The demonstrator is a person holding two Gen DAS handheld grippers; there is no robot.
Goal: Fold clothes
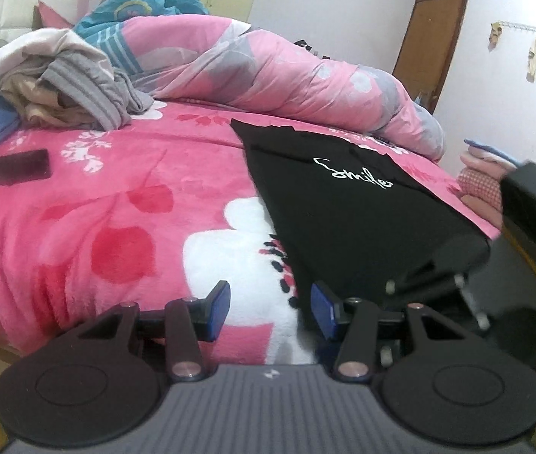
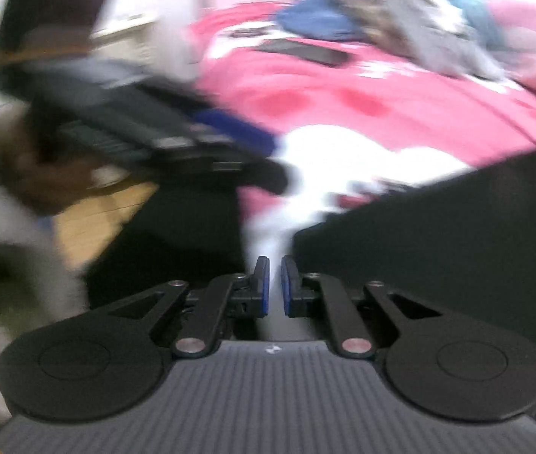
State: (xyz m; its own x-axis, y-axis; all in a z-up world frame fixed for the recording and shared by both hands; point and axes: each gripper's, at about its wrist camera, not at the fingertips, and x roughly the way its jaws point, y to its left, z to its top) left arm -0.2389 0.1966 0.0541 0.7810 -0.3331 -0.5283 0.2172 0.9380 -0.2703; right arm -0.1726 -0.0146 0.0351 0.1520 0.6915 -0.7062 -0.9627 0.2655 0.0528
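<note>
Spread wide, the left gripper (image 1: pixel 270 312) hovers at the bed's near edge beside the black garment (image 1: pixel 347 208); the right gripper (image 2: pixel 275 287), pads nearly together and empty, is blurred. That garment lies flat, seemingly part-folded, the unfolded pile (image 1: pixel 63 83) at the far edge. Likely mid-fold: next, pinch a hem.

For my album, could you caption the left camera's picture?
Open left gripper beside a black "Smile" shirt on a pink floral blanket.

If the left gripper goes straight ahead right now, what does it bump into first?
Probably the pink flowered blanket on the bed. The open left gripper points at its white flower patch, just beside the near edge of the black shirt. Depth is hard to judge, so it might brush that shirt edge.
</note>
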